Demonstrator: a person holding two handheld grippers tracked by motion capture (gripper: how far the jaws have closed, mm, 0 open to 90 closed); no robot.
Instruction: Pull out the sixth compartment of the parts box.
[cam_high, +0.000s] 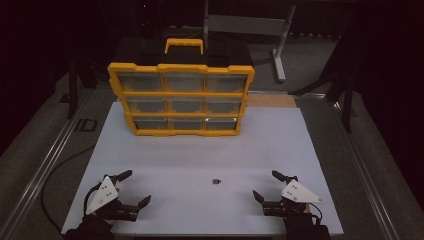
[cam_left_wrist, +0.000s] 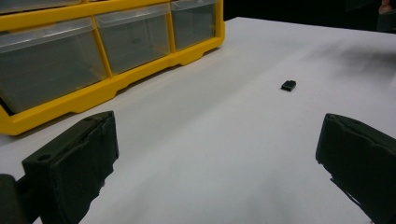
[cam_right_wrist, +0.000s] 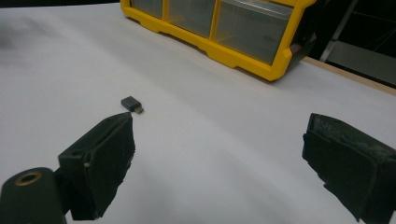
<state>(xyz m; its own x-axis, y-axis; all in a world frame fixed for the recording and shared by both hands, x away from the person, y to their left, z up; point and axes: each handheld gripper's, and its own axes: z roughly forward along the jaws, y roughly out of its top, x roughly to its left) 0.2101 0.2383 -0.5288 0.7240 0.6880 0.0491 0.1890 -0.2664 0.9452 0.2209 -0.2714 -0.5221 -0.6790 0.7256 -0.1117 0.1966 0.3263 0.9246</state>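
A small dark adapter (cam_high: 216, 181) lies alone on the white table (cam_high: 200, 150), between the two grippers and a little ahead of them. In the left gripper view the adapter (cam_left_wrist: 288, 85) sits far ahead to the right; in the right gripper view the adapter (cam_right_wrist: 132, 104) lies just beyond the left jaw tip. My left gripper (cam_high: 136, 188) rests near the front left of the table, jaws wide open and empty. My right gripper (cam_high: 268, 185) rests near the front right, also open and empty. A yellow organiser (cam_high: 181, 96) with clear drawers stands upright at the back.
The organiser's drawers (cam_left_wrist: 133, 35) are shut, and its yellow frame (cam_right_wrist: 243, 58) reaches the table's far part. A grey metal stand (cam_high: 280, 45) is behind the table. Metal rails (cam_high: 45, 165) run along both sides. A cable (cam_high: 55, 170) trails at the left.
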